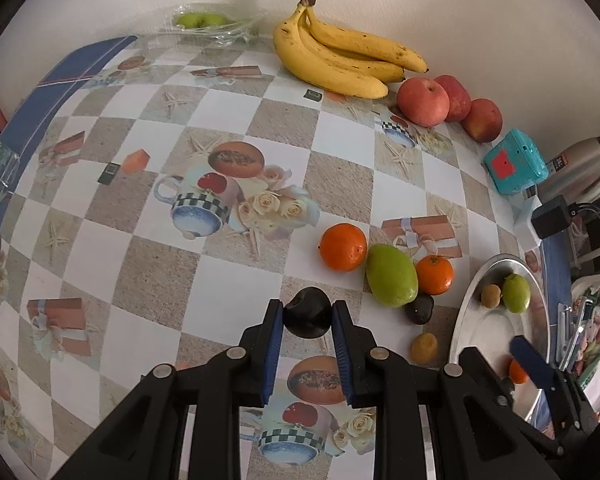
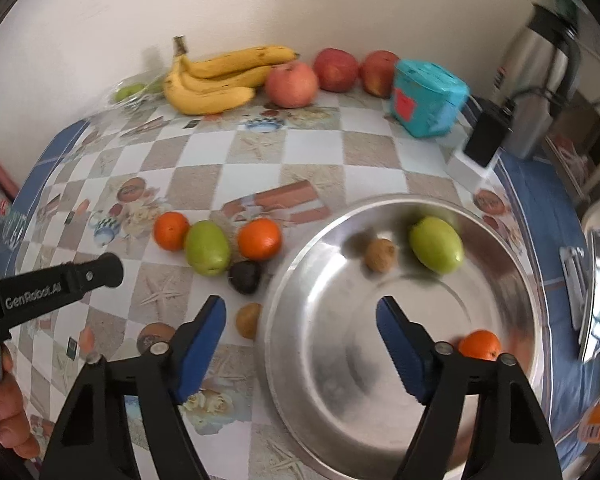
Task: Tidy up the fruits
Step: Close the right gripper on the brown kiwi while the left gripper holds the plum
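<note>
My left gripper point(image 1: 307, 309) is shut on a dark plum point(image 1: 308, 320), held above the checked tablecloth. To its right lie two oranges point(image 1: 343, 247), a green mango point(image 1: 391, 275), another dark plum point(image 1: 419, 309) and a kiwi point(image 1: 424, 347). My right gripper point(image 2: 300, 308) is open over the near-left rim of a steel bowl point(image 2: 380, 380), with nothing between its pads. In the bowl are a kiwi point(image 2: 381, 255), a green mango point(image 2: 436, 244) and an orange point(image 2: 480, 345). The loose fruits point(image 2: 207, 247) lie left of the bowl.
Bananas point(image 1: 332, 60) and three red apples point(image 1: 422, 102) lie along the back wall. A teal box point(image 1: 516, 166), a black adapter point(image 2: 488, 136) and a steel flask point(image 2: 540, 64) stand at the back right. A clear tray with a green apple point(image 1: 198, 20) sits at the back left.
</note>
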